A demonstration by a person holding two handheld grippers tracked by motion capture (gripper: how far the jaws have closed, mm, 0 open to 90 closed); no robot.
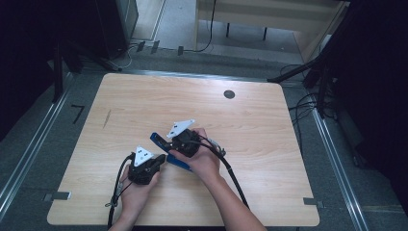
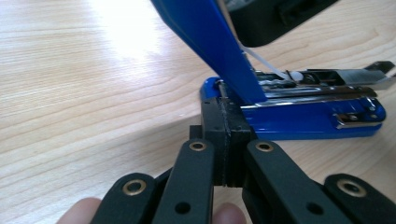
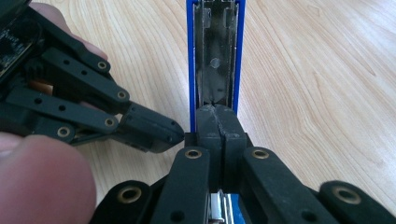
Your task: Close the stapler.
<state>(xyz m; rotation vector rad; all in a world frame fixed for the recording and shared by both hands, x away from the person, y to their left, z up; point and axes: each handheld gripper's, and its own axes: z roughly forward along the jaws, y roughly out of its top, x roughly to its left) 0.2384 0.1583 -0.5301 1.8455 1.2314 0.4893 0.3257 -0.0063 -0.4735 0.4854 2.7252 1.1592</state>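
A blue stapler point(image 1: 166, 150) lies near the middle of the wooden table point(image 1: 269, 144), its lid swung up and open so the metal staple channel point(image 2: 322, 79) shows. The left gripper point(image 1: 161, 160) sits at the stapler's hinge end; its jaws are pressed together, with nothing visibly between them. The right gripper point(image 1: 172, 144) has its jaws closed too, at the lower end of the raised lid point(image 3: 215, 51), though whether they actually pinch it I cannot tell.
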